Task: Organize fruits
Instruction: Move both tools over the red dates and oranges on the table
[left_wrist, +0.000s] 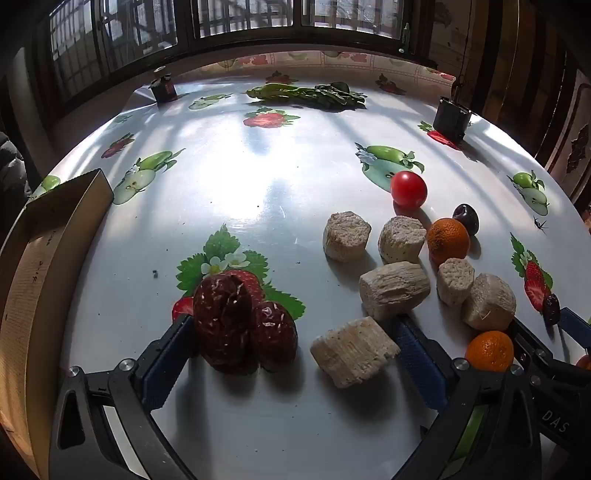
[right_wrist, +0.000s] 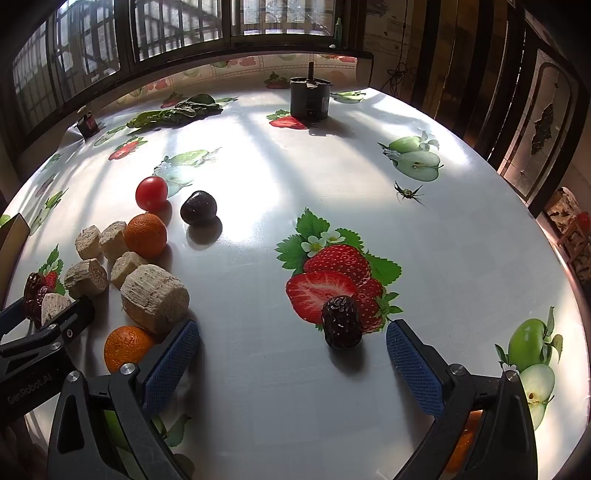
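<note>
My left gripper (left_wrist: 291, 347) is open on the table. Two red dates (left_wrist: 240, 325) and a pale sugarcane chunk (left_wrist: 352, 350) lie between its fingers, the dates against the left finger. Several more cane chunks (left_wrist: 395, 290), two oranges (left_wrist: 448, 238), a red cherry tomato (left_wrist: 408, 189) and a dark plum (left_wrist: 466, 218) lie to the right. My right gripper (right_wrist: 291, 350) is open, with a single red date (right_wrist: 340, 326) between its fingers, nearer the right one. The same cane chunks (right_wrist: 155, 302), oranges (right_wrist: 145, 235), tomato (right_wrist: 151, 192) and plum (right_wrist: 198, 207) lie to its left.
A cardboard box (left_wrist: 48, 251) stands at the table's left edge. Leafy greens (left_wrist: 310, 95) lie at the far side, with a small dark jar (left_wrist: 164, 86) and a black container (right_wrist: 309, 98) near them. An insect (right_wrist: 407, 192) sits on the fruit-print tablecloth (left_wrist: 258, 177).
</note>
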